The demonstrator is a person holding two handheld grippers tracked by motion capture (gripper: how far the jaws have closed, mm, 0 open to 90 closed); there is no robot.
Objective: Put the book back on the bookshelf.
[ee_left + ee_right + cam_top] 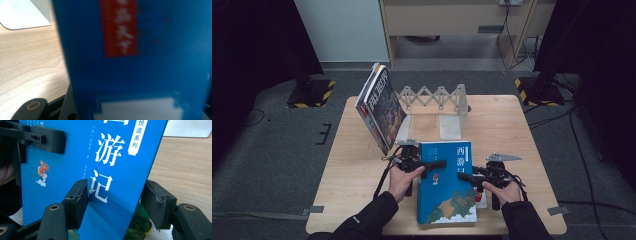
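A blue paperback book with white Chinese characters and a green-and-white landscape along its lower cover [447, 182] lies near the front edge of the light wooden table [352, 175], between the person's two hands.

The left gripper [436, 164] reaches in from the book's left side, one black jaw lying across the upper part of the cover. In the left gripper view the blue cover with its red label [130, 60] stands blurred and very close before the camera, hiding the jaw tips, so whether this gripper pinches the book cannot be told from there; in the right gripper view a black jaw of the left gripper [47, 138] rests on top of the cover.

The right gripper [468, 177] comes in from the book's right edge. In the right gripper view [115, 205] its jaws straddle that edge: the left pad lies against the cover beside the white characters, while the right pad stands clear of the book's edge, a gap showing between them (so the jaws are spread around the book and not clamped on it).

Behind the book, a white metal expanding bookend rack [439, 102] stands near the table's far side. A stack of dark-covered books [379, 107] leans tilted at its left end, well apart from the blue book.
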